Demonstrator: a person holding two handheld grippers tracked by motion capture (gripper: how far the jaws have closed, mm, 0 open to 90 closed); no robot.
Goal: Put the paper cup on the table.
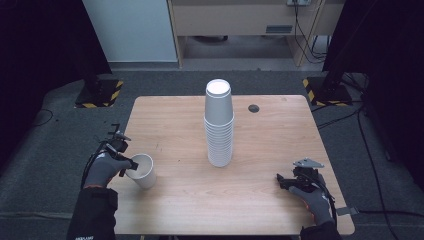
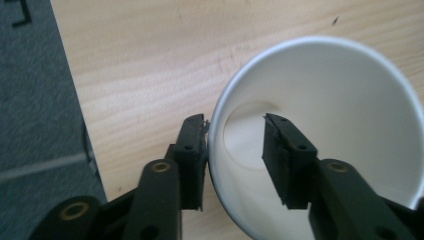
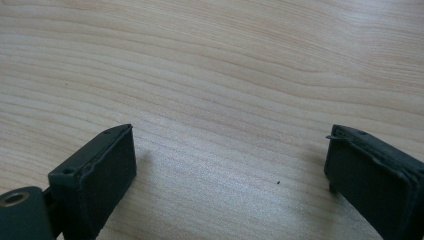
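Looking hard to see: the bottom of the single cup in the left gripper view is cut off by the picture's lower edge, and both jaws hide part of it.
Hidden in the high view: the right gripper is partly covered by the gloved right hand, so its jaws look small and dark.
Single cup: it is white and sits near the left front corner of the wooden table, open end up and tilted.
Left gripper: one jaw is outside the cup's wall and one is inside. The outside jaw touches the rim; the inside jaw stands a little off the wall, so I cannot tell if the grip is tight.
Right gripper jaws: spread wide apart, holding nothing, just above bare wood.
Cup stack: tall, upside down, in the middle of the table, well apart from both grippers.
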